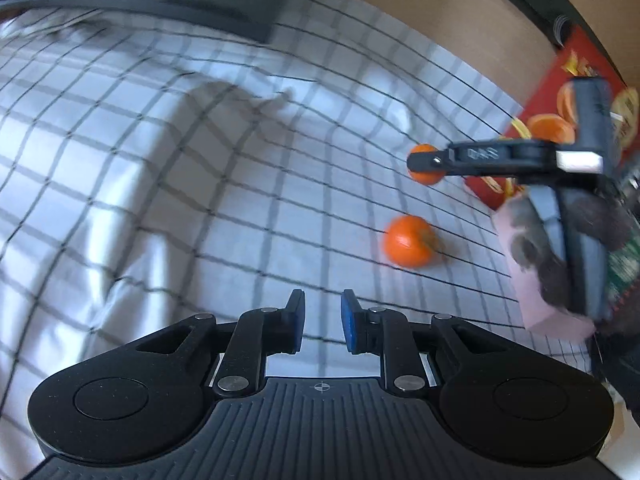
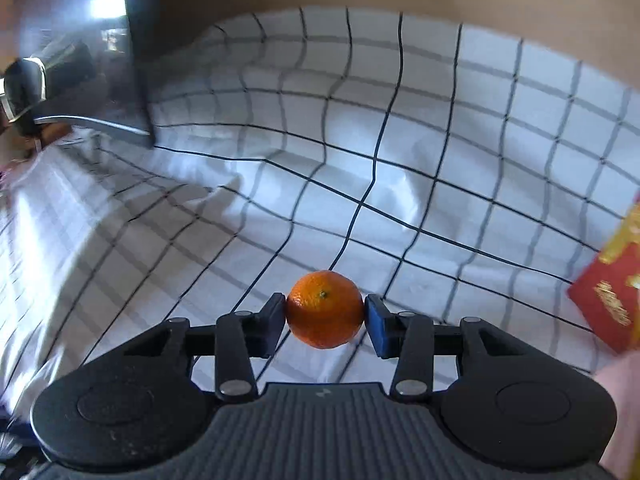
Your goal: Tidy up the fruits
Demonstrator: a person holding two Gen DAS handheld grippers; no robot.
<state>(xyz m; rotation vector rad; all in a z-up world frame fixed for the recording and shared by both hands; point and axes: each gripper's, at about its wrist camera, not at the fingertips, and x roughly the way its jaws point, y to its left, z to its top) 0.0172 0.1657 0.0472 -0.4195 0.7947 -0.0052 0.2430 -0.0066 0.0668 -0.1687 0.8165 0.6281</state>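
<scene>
Dimpled round mandarin (image 2: 325,310) sits pinched by right gripper (image 2: 325,320); left gripper (image 1: 322,326) narrow, empty.

Looks like we're in somebody's home, probably a bedroom. We've got a rumpled checked sheet (image 2: 400,160) and a dark chair (image 2: 52,92) nearby.

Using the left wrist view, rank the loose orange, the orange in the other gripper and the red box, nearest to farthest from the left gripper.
From the left gripper:
1. Loose orange, on the cloth, ahead-right.
2. Gripped orange, in the right gripper, beyond it.
3. Red box, far right edge.
</scene>
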